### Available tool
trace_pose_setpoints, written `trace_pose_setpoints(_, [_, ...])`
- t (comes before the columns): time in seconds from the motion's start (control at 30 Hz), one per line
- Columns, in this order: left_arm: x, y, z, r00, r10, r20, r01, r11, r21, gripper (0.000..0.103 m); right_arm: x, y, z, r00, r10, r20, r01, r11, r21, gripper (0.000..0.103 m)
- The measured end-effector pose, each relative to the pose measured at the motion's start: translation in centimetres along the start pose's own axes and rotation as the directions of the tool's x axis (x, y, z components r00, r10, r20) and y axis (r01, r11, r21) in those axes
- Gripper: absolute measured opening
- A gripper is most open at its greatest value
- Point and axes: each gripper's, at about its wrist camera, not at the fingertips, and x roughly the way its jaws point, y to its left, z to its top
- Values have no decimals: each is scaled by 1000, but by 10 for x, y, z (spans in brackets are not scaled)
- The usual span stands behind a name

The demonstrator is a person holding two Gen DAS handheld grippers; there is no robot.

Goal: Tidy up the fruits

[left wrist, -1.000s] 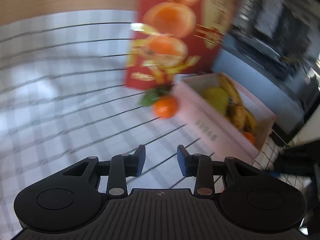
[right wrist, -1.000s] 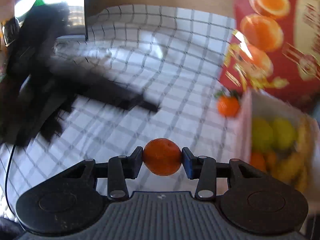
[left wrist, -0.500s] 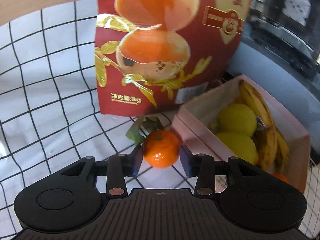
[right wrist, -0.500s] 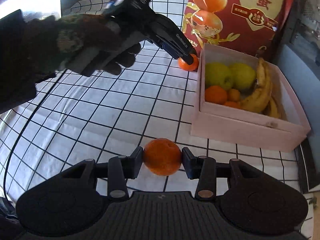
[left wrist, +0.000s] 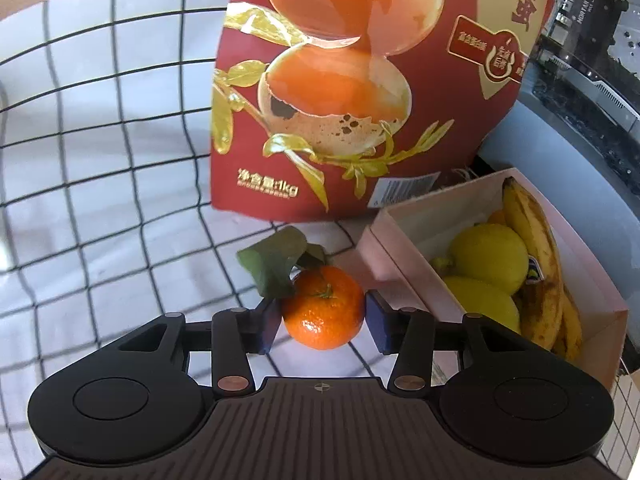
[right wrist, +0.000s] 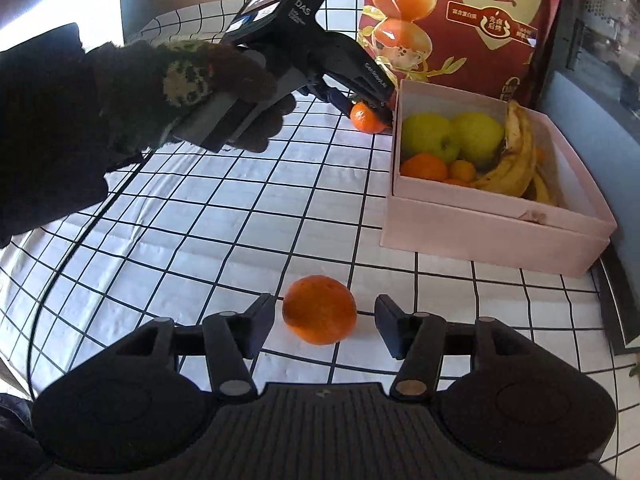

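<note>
A leafy mandarin (left wrist: 325, 318) lies on the checked cloth beside the pink box (left wrist: 400, 264). My left gripper (left wrist: 322, 312) straddles it, jaws opening, with thin gaps at both pads. In the right wrist view the same gripper (right wrist: 378, 114), held by a gloved hand (right wrist: 192, 88), sits over that mandarin (right wrist: 362, 120). A plain orange (right wrist: 319, 309) rests on the cloth between the opening jaws of my right gripper (right wrist: 325, 314), clear of both pads. The pink box (right wrist: 496, 232) holds two yellow-green fruits, bananas and small oranges.
A tall red bag (right wrist: 460, 20) printed with eggs stands right behind the box and the leafy mandarin. Dark equipment and a grey ledge (left wrist: 568, 128) border the right side. A black cable (right wrist: 60, 272) curves over the cloth at the left.
My right gripper has let go of the orange, which now lies on the cloth between spread jaws. My left gripper came up to the leafy mandarin and its jaws widened around it.
</note>
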Motion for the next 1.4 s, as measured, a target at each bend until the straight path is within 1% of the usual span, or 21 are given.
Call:
trace_pose_setpoints(0.07, [-15,-6,-11,1000,8,18,-8,1000,-2,51,-6,-2,-2,1000,5,27,-5,1000,0,58])
trace_pose_setpoints(0.1, [-22,-9,-16,1000,14,25,-14,1000,-5,51,-8,-3,-3,999,8,40,-8,1000,1,62])
trace_pose_setpoints(0.2, [-50,-15,-41,999,28,39,-27,999,-21,51,-15,-8,-6,997,18,75,-18,1000,1,63])
trace_pose_setpoints(0.27, [-70,-19,-62,999,28,36,-26,998,-50,51,-16,-11,-8,996,27,82,-27,1000,0,66])
trace_pose_setpoints(0.4, [-104,-28,-104,999,38,9,-37,994,-103,51,-13,-17,-16,996,58,68,-57,998,-7,67])
trace_pose_setpoints(0.47, [-117,-37,-127,998,58,-15,-59,991,-120,51,-8,-19,-20,996,75,53,-75,997,-13,67])
trace_pose_setpoints(0.67, [-142,-60,-167,991,127,-44,-133,979,-153,51,6,-20,-26,996,92,13,-92,995,-26,67])
trace_pose_setpoints(0.77, [-146,-66,-173,987,151,-62,-159,976,-148,51,10,-23,-22,995,102,15,-101,995,-20,67])
trace_pose_setpoints(0.87, [-146,-69,-172,983,172,-69,-181,970,-159,51,15,-24,-19,994,109,20,-108,994,-27,67])
trace_pose_setpoints(0.93, [-147,-71,-174,980,182,-77,-192,967,-166,51,19,-23,-17,994,106,14,-105,993,-45,67])
trace_pose_setpoints(1.03, [-145,-79,-177,976,198,-92,-210,967,-145,51,23,-19,-14,996,91,21,-89,991,-95,67])
trace_pose_setpoints(1.17, [-144,-87,-178,978,183,-100,-195,973,-128,51,18,-22,-10,996,68,58,-60,990,-126,67])
trace_pose_setpoints(1.4, [-145,-92,-179,983,158,-94,-170,976,-132,51,3,-43,-10,995,40,94,-32,995,-91,67])
